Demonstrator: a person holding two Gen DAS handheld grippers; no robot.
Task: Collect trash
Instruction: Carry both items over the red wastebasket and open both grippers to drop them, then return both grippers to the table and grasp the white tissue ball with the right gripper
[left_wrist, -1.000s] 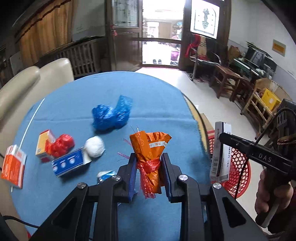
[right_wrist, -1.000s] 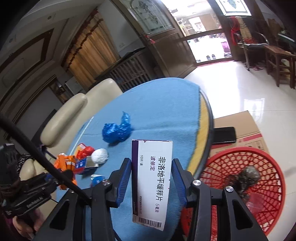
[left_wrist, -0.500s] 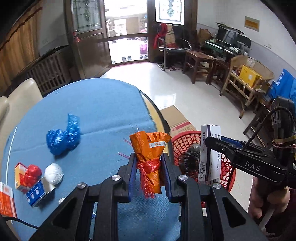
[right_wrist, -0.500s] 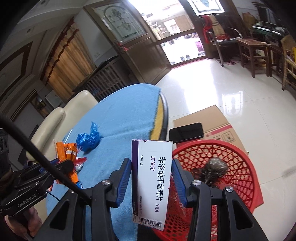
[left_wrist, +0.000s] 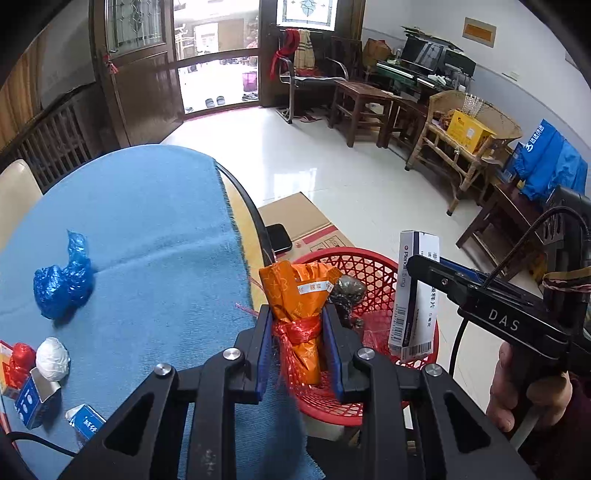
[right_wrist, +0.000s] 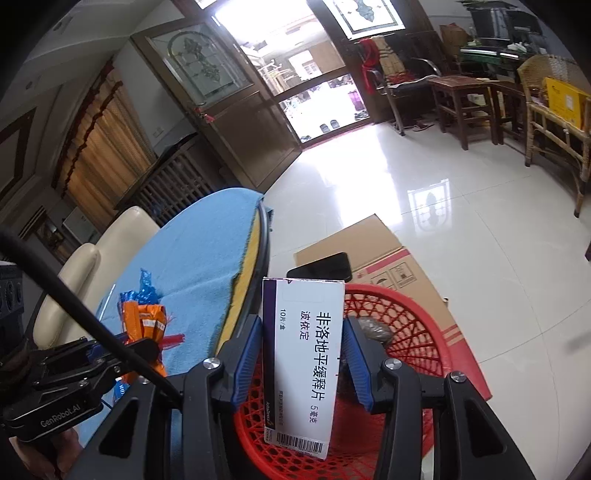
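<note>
Hiding the red basket (right_wrist: 413, 325) floor: white medicine box (right_wrist: 306, 365).

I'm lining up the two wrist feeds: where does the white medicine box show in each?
Left wrist: white medicine box at right, edge-on, held by the right gripper.
Right wrist: bottom centre, face-on between the jaws.
Shared landmark: red basket beneath it.

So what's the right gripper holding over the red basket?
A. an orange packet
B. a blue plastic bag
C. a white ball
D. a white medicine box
D: the right gripper is clamped on a white medicine box, held above the red basket.
</note>
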